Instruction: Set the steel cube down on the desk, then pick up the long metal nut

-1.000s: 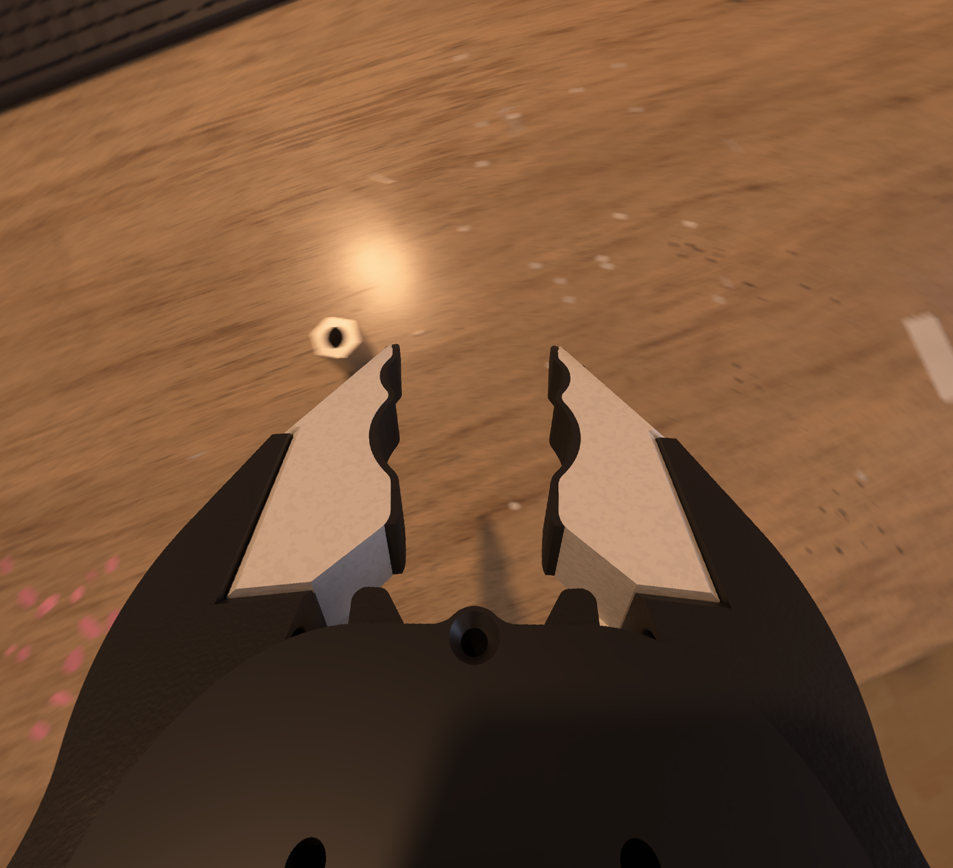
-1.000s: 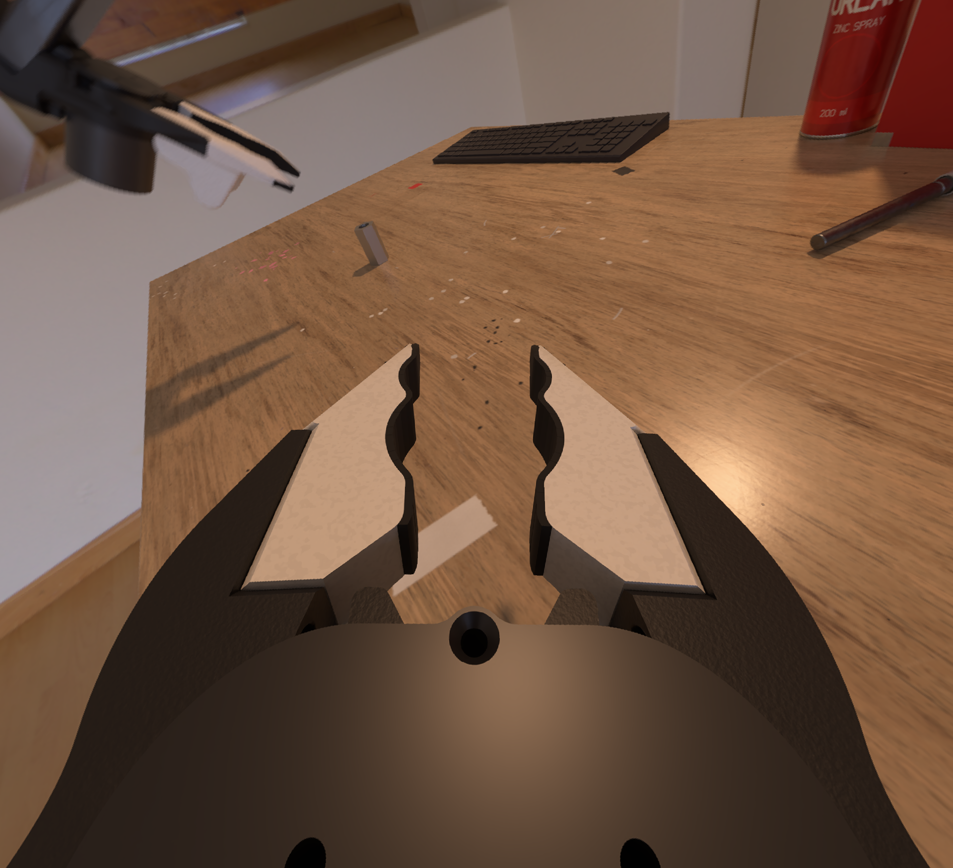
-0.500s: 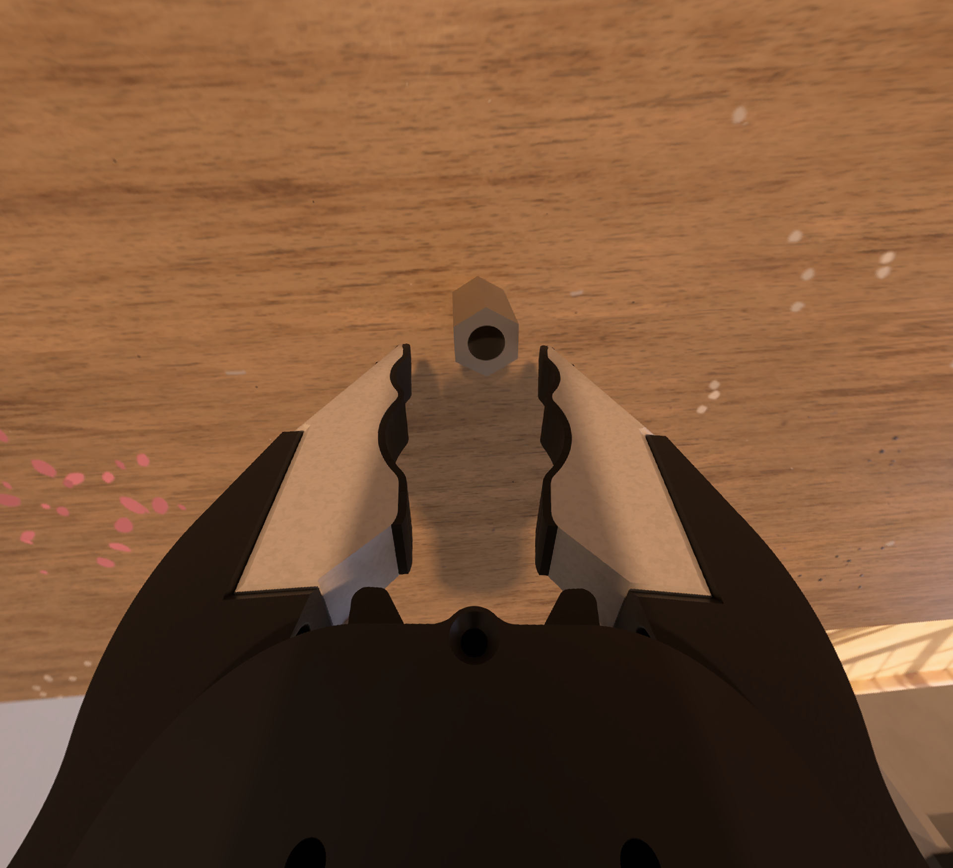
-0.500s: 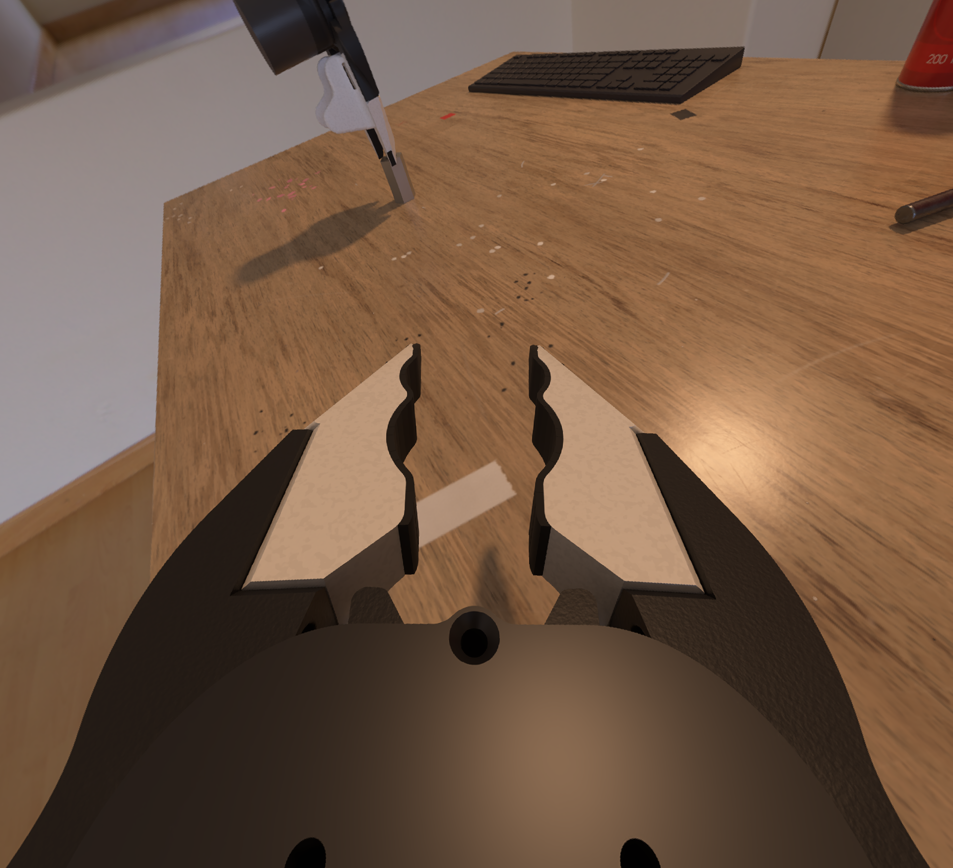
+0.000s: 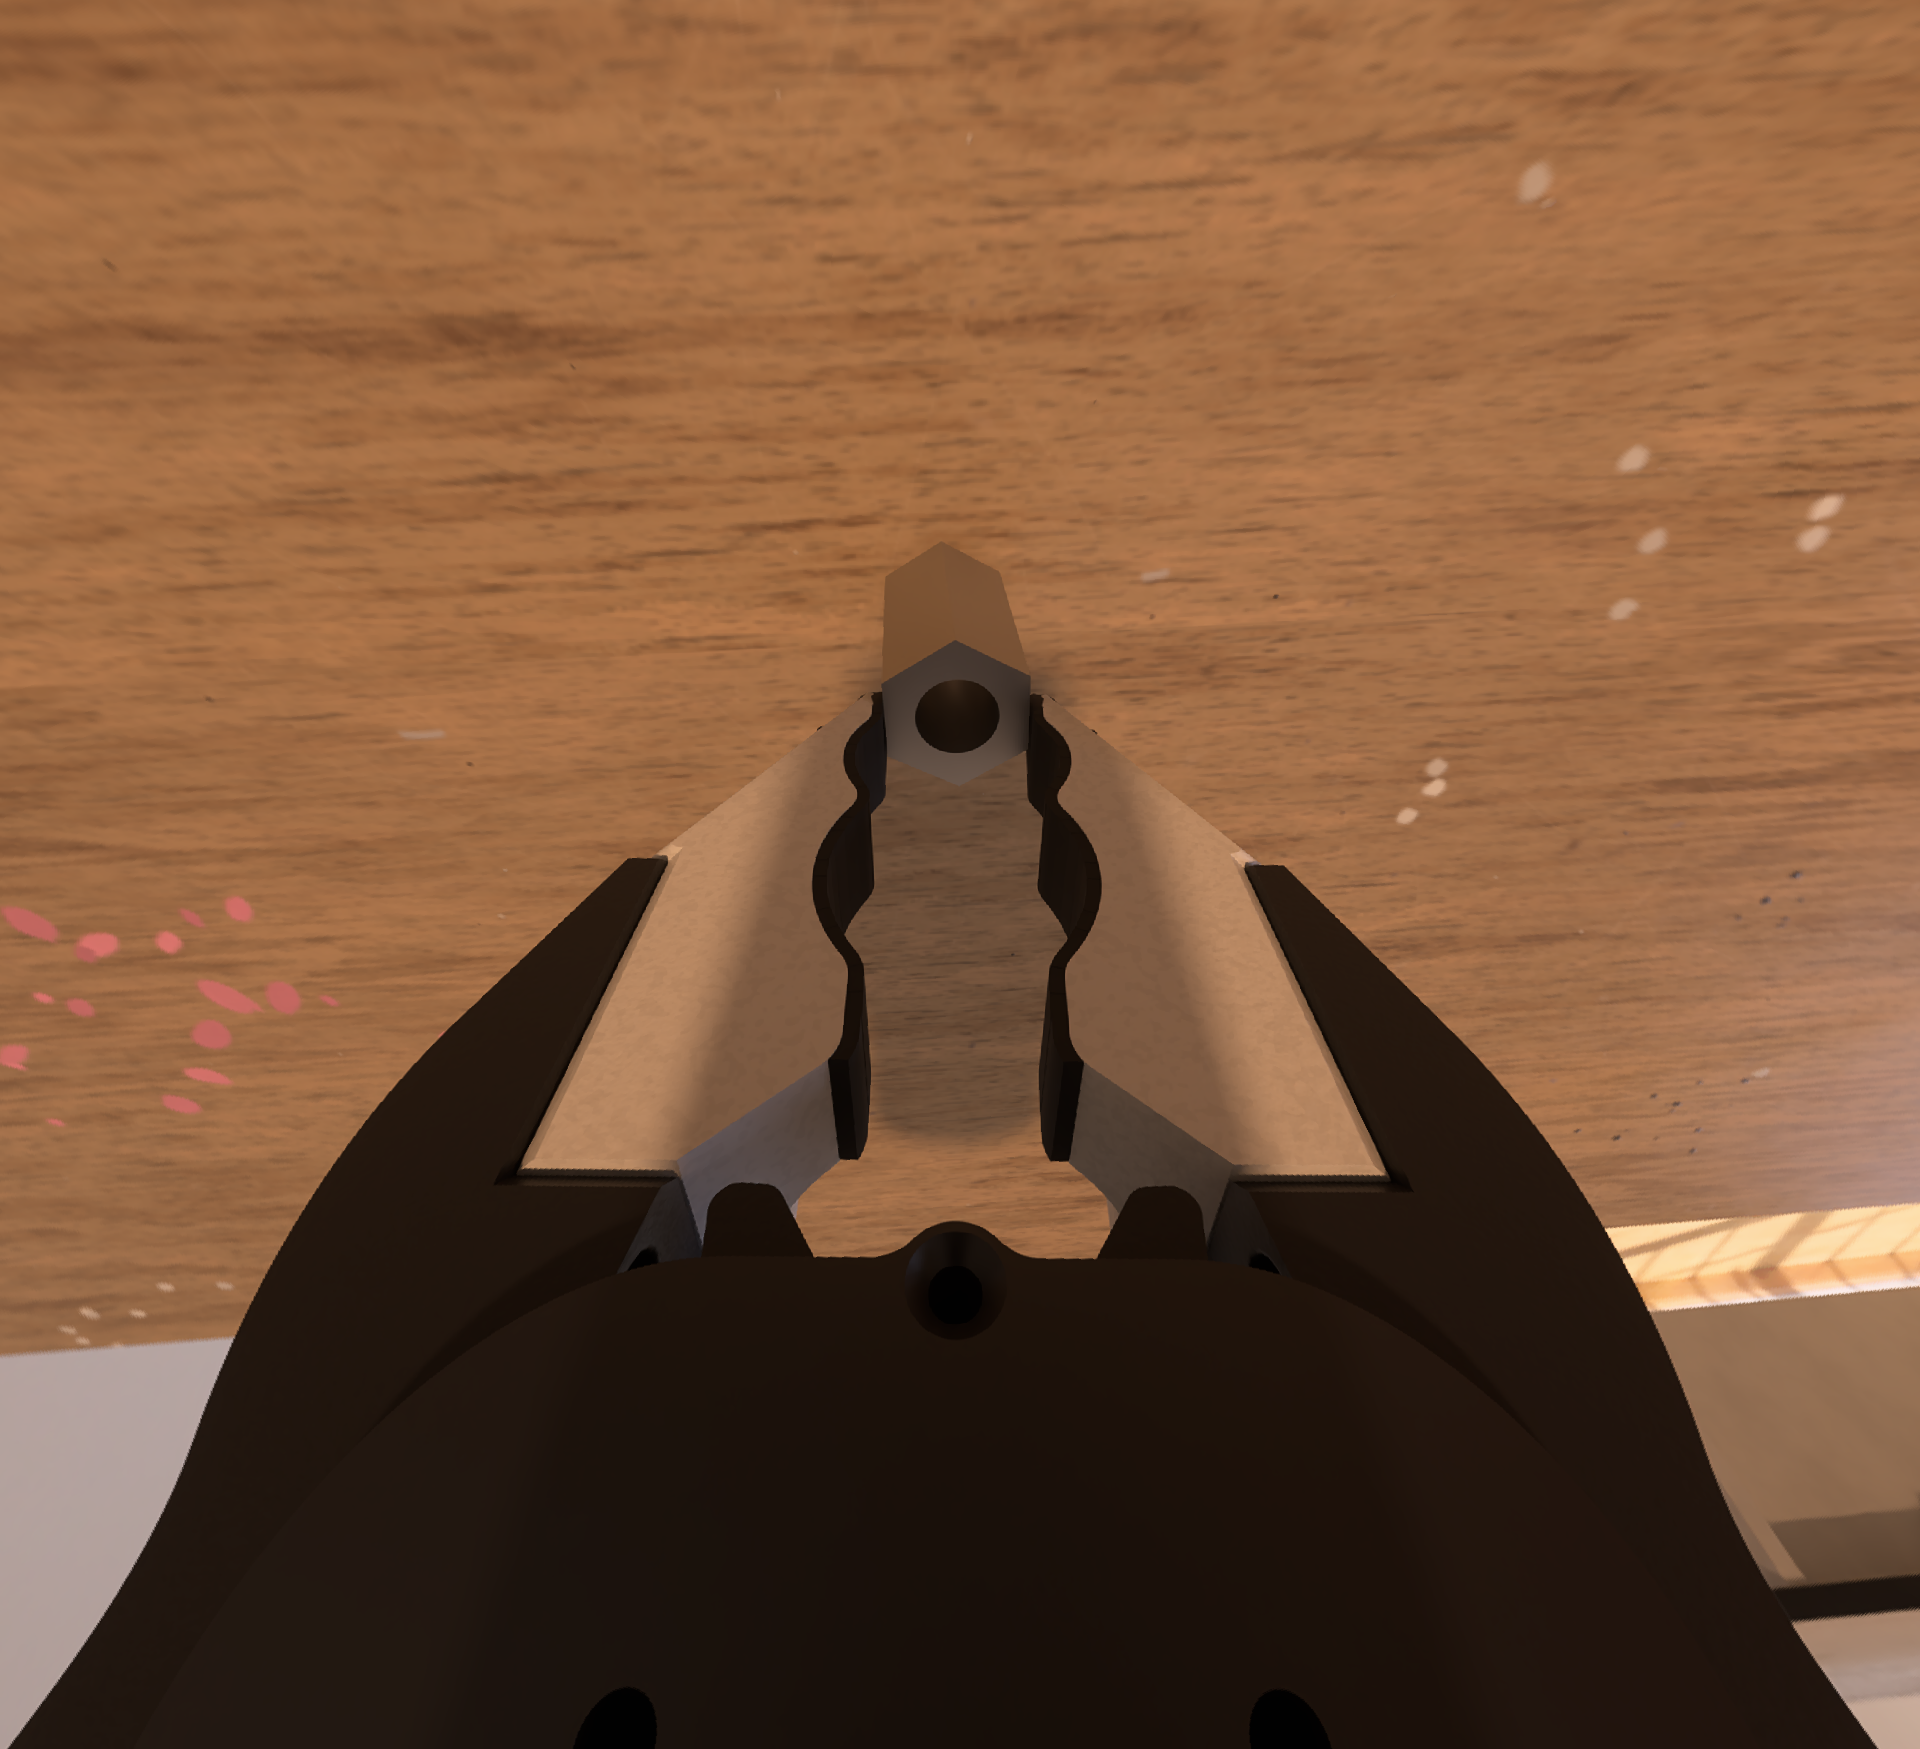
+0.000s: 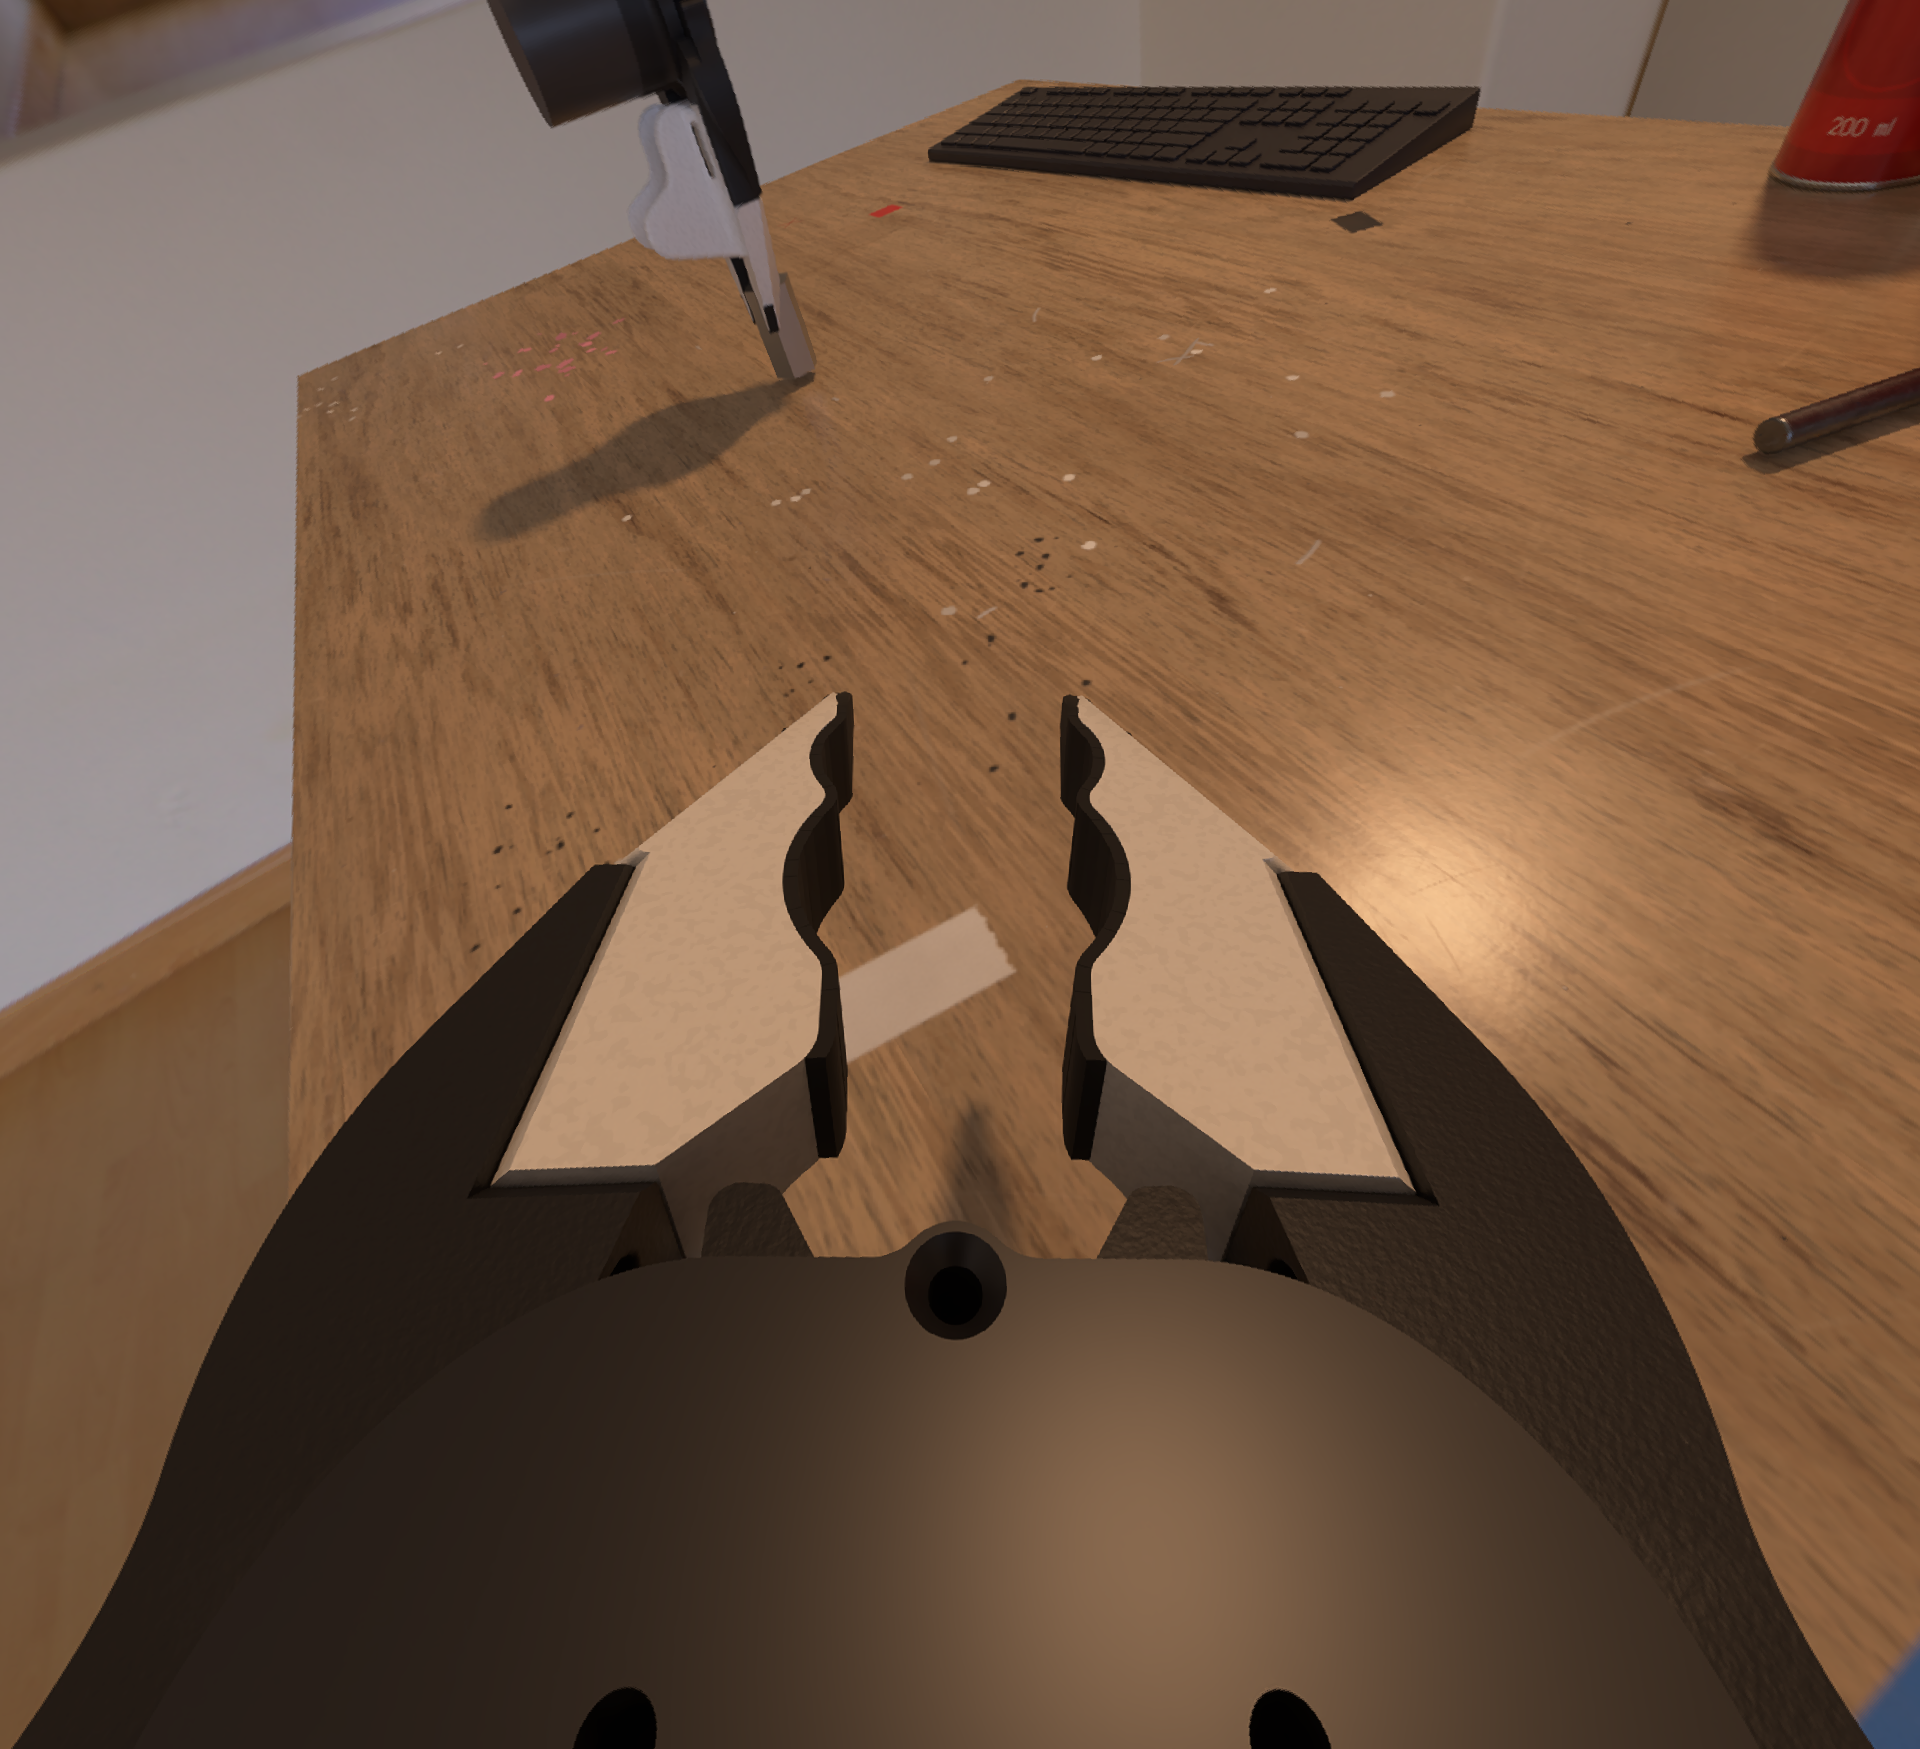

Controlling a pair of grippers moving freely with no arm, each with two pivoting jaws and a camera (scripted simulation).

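the left gripper (image 5: 954,712) has its fingertips closed against the flats of the long metal nut (image 5: 954,660), which stands tilted on the desk (image 5: 935,245), well in front of the black keyboard (image 6: 1205,136). the right gripper (image 6: 956,723) hangs open and empty, nearer than the keyboard.

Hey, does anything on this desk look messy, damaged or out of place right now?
Nothing is damaged or spilled. The desk carries pink flecks near its left edge and scattered pale specks. The long metal nut stands on end, pinched between the left gripper tips.
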